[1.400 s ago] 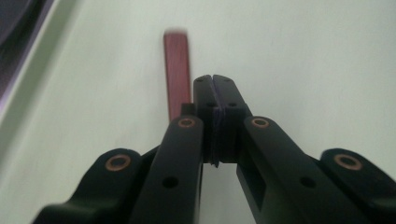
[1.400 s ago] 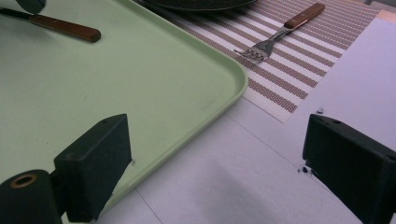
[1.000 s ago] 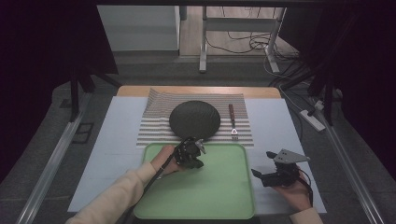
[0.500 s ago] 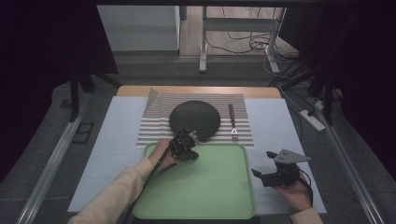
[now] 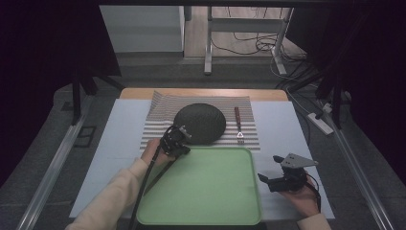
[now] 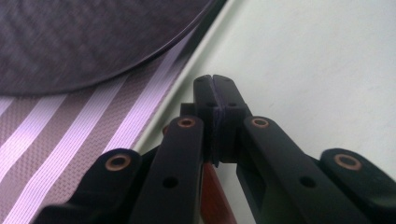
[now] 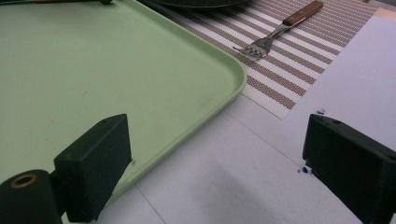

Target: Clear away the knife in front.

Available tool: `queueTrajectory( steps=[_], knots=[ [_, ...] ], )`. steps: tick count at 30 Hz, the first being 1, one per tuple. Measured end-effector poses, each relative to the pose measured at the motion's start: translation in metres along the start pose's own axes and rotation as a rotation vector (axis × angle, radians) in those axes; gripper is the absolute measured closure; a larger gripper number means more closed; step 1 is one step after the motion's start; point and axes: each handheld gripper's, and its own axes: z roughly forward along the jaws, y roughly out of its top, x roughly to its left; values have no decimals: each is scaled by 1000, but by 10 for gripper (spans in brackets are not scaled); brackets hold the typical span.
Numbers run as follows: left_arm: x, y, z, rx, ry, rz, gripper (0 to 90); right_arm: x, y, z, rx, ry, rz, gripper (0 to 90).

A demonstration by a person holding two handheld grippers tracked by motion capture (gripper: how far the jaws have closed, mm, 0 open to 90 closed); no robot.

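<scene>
My left gripper point(image 5: 181, 138) is shut, jaws pressed together with nothing between them point(image 6: 215, 80). It hovers over the far left corner of the green tray point(image 5: 210, 191), right by the near left rim of the black plate point(image 5: 201, 122). In the left gripper view the plate point(image 6: 84, 37) lies just ahead to the left and the tray point(image 6: 303, 56) to the right. My right gripper point(image 5: 268, 166) rests on the table to the right of the tray, open and holding nothing point(image 7: 219, 163), with the tray's corner point(image 7: 93, 60) in front of it.
The plate sits on a striped placemat point(image 5: 158, 108) behind the tray. A fork point(image 5: 238, 124) with a brown handle lies on the mat right of the plate, tines toward me point(image 7: 280, 30). A pale blue sheet point(image 5: 110, 143) covers the table.
My left gripper has moved away from me and a little left, from over the tray to the plate's near rim. The right gripper has stayed put.
</scene>
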Motion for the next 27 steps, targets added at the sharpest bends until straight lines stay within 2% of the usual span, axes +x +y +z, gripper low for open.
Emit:
queueTrajectory(
  steps=[4, 7, 17, 23, 27],
  knots=[
    [4, -8, -4, -1, 7, -17, 888, 0, 0, 0, 3, -2, 0, 79],
    [7, -14, -7, 5, 30, -27, 888, 0, 0, 0, 3, 0, 0, 79],
    [20, -46, -22, -7, 61, -115, 888, 1, 0, 0, 6, -1, -1, 79],
    [23, -60, -29, -12, 82, -138, 888, 1, 0, 0, 7, -2, -1, 79],
    [24, -67, -31, -22, 78, -153, 888, 1, 0, 1, 12, -3, -4, 79]
  ],
)
